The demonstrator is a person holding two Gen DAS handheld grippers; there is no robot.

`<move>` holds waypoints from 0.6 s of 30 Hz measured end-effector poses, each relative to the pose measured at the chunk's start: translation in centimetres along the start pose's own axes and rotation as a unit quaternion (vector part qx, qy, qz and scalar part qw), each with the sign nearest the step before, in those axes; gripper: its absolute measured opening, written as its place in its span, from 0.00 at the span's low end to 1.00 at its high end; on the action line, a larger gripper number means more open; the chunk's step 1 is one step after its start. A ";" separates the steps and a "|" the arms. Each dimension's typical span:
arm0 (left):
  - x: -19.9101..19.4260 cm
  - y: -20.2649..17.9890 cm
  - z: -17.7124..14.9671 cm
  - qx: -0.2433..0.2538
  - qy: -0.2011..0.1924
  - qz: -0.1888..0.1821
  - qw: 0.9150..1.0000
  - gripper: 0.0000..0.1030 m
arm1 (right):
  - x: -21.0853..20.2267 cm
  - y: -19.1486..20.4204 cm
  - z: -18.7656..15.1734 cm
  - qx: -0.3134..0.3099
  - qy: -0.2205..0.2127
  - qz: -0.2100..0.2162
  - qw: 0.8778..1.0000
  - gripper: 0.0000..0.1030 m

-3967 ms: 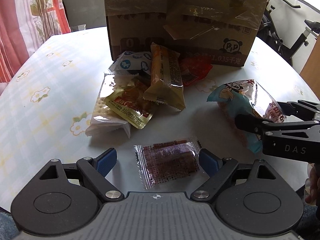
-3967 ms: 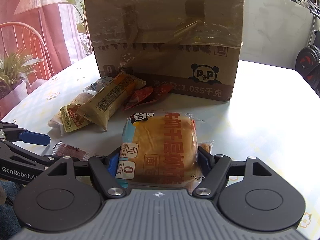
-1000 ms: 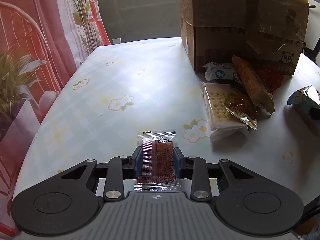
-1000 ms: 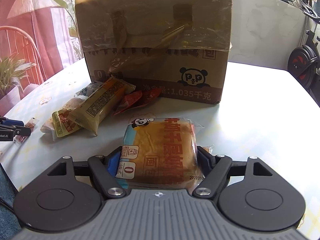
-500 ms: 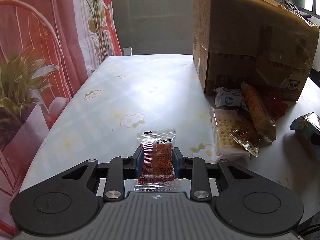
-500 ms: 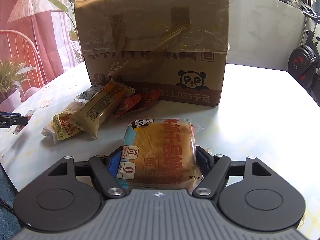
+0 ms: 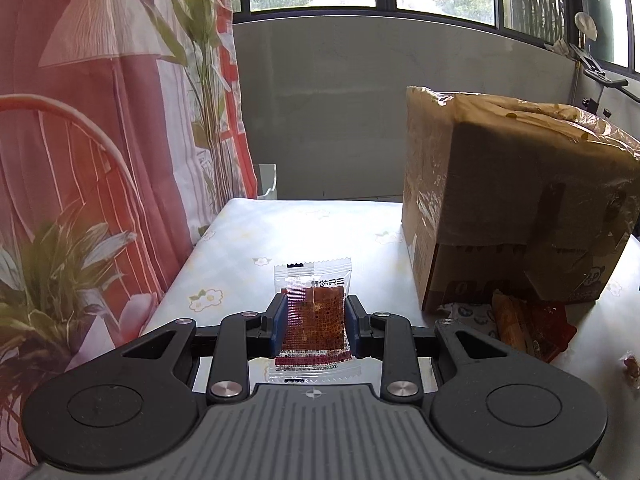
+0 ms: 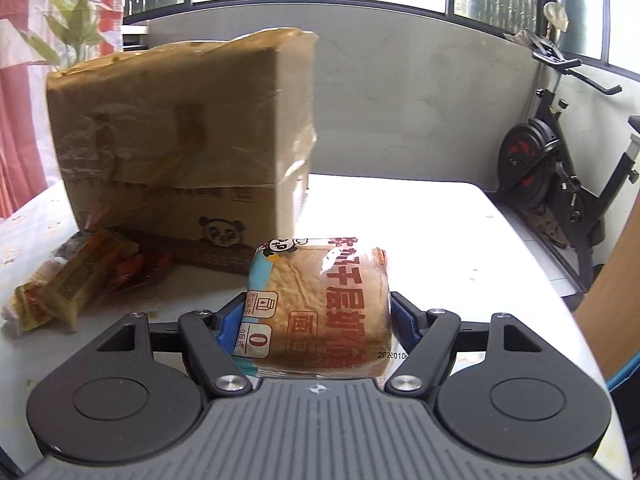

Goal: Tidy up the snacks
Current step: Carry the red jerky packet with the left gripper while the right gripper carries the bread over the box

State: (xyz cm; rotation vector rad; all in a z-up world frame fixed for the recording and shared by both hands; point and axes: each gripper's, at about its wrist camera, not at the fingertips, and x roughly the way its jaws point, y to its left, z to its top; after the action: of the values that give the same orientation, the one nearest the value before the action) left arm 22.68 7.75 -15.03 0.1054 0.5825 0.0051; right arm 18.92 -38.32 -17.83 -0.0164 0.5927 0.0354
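My left gripper (image 7: 314,322) is shut on a small clear packet of red-brown snack (image 7: 314,320), held up above the table's left part. My right gripper (image 8: 318,320) is shut on a bagged bread loaf (image 8: 324,308) with red lettering, lifted off the table. A big taped cardboard box (image 7: 512,208) with a panda logo stands at the back; it also shows in the right wrist view (image 8: 180,152). A pile of snack packets (image 7: 524,330) lies at its foot, seen too in the right wrist view (image 8: 80,276).
The table (image 7: 320,232) has a pale flowered cloth. A red curtain and a plant (image 7: 60,280) stand left of it. An exercise bike (image 8: 560,184) stands beyond the table's right edge (image 8: 532,248). A low wall with windows lies behind.
Both grippers have risen and tilted up with their packets. The left view swung left, away from the pile; the right view swung right, past the box's corner.
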 end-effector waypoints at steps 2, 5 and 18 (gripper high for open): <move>0.3 -0.2 0.9 0.003 -0.001 0.001 1.000 0.31 | 0.0 -1.3 0.5 0.006 0.002 -0.014 1.000 0.72; 0.4 -0.5 2.0 0.005 -0.006 -0.001 1.000 0.31 | 0.0 -2.5 1.3 0.015 0.005 -0.028 0.999 0.71; 0.8 -1.1 7.1 0.004 -0.034 -0.011 0.999 0.31 | -0.2 -3.3 5.5 0.020 -0.013 -0.027 0.999 0.71</move>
State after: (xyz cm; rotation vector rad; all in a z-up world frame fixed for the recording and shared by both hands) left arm 27.26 5.99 -9.70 0.1067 0.5167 -0.0216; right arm 21.99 -41.43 -13.14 0.0076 0.5658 -0.0288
